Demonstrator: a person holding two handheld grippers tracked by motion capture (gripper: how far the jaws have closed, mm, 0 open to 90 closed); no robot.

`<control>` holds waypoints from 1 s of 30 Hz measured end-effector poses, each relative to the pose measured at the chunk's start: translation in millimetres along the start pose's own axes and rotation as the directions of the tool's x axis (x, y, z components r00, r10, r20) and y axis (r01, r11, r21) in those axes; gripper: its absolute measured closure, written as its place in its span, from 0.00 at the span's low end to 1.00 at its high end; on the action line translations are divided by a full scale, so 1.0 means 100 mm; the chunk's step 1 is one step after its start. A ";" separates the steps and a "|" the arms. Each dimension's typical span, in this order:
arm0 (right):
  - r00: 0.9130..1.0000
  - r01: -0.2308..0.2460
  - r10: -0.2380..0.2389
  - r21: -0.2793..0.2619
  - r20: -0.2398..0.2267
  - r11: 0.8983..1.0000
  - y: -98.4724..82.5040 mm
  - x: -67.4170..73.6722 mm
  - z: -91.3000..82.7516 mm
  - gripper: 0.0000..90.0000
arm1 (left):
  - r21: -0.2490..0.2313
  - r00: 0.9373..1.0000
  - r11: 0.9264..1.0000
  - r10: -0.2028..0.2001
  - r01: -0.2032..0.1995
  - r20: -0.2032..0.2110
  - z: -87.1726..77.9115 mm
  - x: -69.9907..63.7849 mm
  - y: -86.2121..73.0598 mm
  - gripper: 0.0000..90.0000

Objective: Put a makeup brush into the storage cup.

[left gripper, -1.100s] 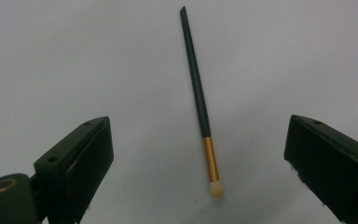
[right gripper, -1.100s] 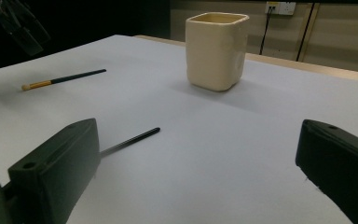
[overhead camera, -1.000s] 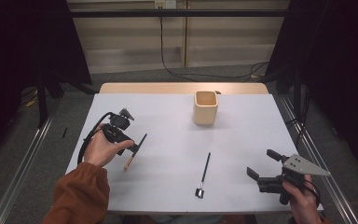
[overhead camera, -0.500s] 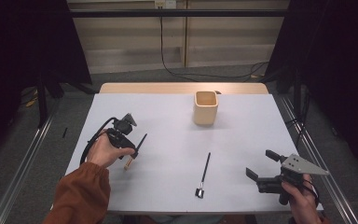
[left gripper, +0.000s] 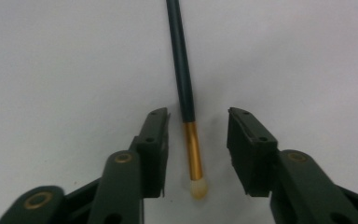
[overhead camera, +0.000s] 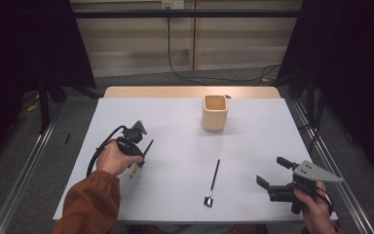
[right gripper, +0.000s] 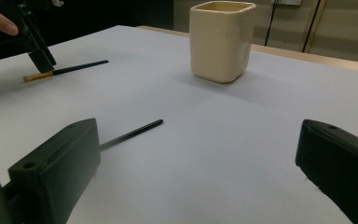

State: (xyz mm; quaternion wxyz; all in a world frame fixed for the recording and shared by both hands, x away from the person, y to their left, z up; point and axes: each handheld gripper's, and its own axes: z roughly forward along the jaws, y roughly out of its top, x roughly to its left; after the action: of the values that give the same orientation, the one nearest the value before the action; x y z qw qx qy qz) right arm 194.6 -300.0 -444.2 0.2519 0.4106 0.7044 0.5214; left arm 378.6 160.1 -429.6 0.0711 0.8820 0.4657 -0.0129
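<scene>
**Left jaws coming in around the gold-collared brush**

I am holding the left gripper [overhead camera: 137, 155] low over the white table [overhead camera: 175, 122], near its left edge, pointing down at the slim dark-handled brush with a gold metal collar and a pale tip [left gripper: 188, 114]. In the left gripper view the brush is lying flat on the table between my two black jaws, its collar and tip in the gap and its dark handle running away past them. The jaws have just been closing around it, yet I am still seeing a strip of white table on either side of the collar, so the pads are not pressing on it; the brush is resting on the table, not pinched.

I am keeping the right gripper [overhead camera: 272, 178] near the table's front right corner, its jaws spread wide with nothing between them. In the right gripper view I am looking past them at the cream square-sided ceramic cup [right gripper: 220, 39], standing upright toward the far middle of the table, well apart from both grippers. A second thin black brush with a small flat head [overhead camera: 213, 180] is lying on the table between my two hands, nearer the front edge.
</scene>
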 end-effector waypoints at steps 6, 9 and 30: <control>1.000 0.010 -0.010 0.003 -0.001 1.000 0.00 0.01 0.00 0.00 | 0.007 1.000 1.000 0.007 -0.007 -0.001 0.04 0.02 0.02 0.73; 1.000 0.009 -0.009 0.004 0.001 1.000 0.00 0.01 0.00 0.00 | 0.021 1.000 1.000 0.012 -0.012 -0.006 0.05 0.02 0.03 0.74; 1.000 0.015 -0.015 0.009 0.000 1.000 -0.01 0.02 -0.02 0.00 | 0.029 1.000 1.000 0.005 -0.004 -0.030 0.14 0.02 0.03 0.93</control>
State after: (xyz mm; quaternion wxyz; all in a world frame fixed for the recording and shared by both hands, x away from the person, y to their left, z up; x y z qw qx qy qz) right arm 192.2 -299.3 -444.1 0.2540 0.4064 0.7099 0.5161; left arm 383.1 158.0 -443.0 0.0515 0.8841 0.4644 -0.0061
